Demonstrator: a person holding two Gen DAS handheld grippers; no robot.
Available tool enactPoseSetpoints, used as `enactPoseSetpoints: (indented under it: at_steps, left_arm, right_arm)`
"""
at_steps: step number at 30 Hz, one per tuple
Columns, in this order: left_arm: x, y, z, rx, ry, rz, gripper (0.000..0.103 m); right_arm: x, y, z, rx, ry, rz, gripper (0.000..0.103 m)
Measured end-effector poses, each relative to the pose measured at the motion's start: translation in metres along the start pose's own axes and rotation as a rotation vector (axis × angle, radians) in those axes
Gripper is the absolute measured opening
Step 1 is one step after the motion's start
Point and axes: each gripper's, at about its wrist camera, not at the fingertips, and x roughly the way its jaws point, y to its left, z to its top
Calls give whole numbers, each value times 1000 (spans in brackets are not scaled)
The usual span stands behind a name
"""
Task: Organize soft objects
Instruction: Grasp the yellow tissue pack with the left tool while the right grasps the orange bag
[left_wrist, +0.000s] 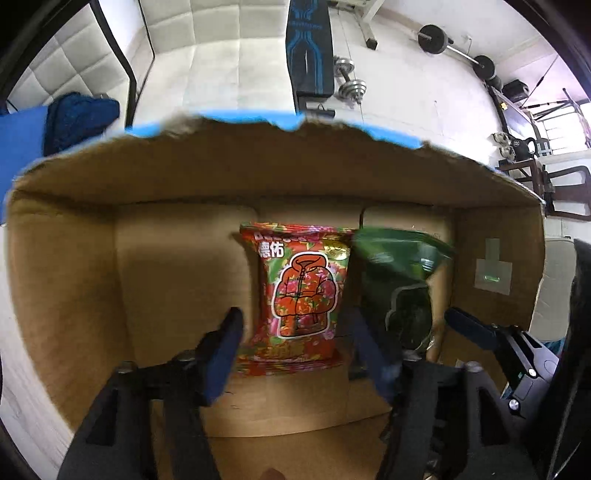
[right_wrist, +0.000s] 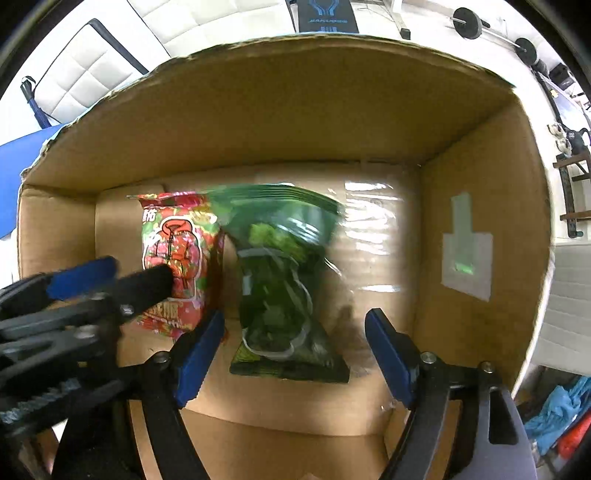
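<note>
Two black hand-held grippers with blue finger pads

The left gripper (left_wrist: 295, 343) and right gripper (right_wrist: 295, 354) share one build: matte black angular arms, each finger faced with a flat blue pad (right_wrist: 195, 356), and a round silver screw (right_wrist: 427, 357) at each finger's base. From the right wrist, toothed black ridges show on the left gripper's body.
</note>
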Motion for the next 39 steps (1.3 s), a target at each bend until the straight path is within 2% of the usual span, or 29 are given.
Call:
enactPoseSetpoints:
  at_steps: [3,5,7,8,9,13,19,23,27,33,36,39]
  left_arm:
    - [-11,4,-9,8,-24,18,68]
    - [-19,8,-16,11,-49,43,70]
    - [-26,9,-26,19,-68,64,85]
    - [-29,11,-31,22,-80,74,92]
    - [-31,13,-35,26,-90,78,95]
    - [-44,19,-52,42,-128,99,99]
    - [-75,19,-79,52,-219,152,99]
    - [-105,26,-116,40,-287,181,99]
    - [-120,42,-159,12,-311,195,99]
    - [-105,76,-228,-48,-256,298,99]
    - [-73,99,-255,-73,-164,337,99]
    - [-43,114,-282,-119,-78,319,99]
  right_arm:
    - [-8,0,-6,-2,-1,-10,81]
    - [-16,0,-13,-2,-11,-14,88]
    - [-24,0,-19,11,-24,-6,103]
    - [-28,0,-24,11,-31,2,103]
    - [-31,1,-29,10,-37,2,103]
    - [-46,4,-53,-2,-56,-9,103]
    - [-71,7,-90,8,-83,28,103]
    - [-85,12,-120,5,-109,47,103]
    - [-94,15,-162,-23,-117,73,103]
    - [-79,23,-229,-70,-68,94,103]
    - [-52,25,-250,-80,-7,90,103]
    - [-26,24,-263,-63,47,83,103]
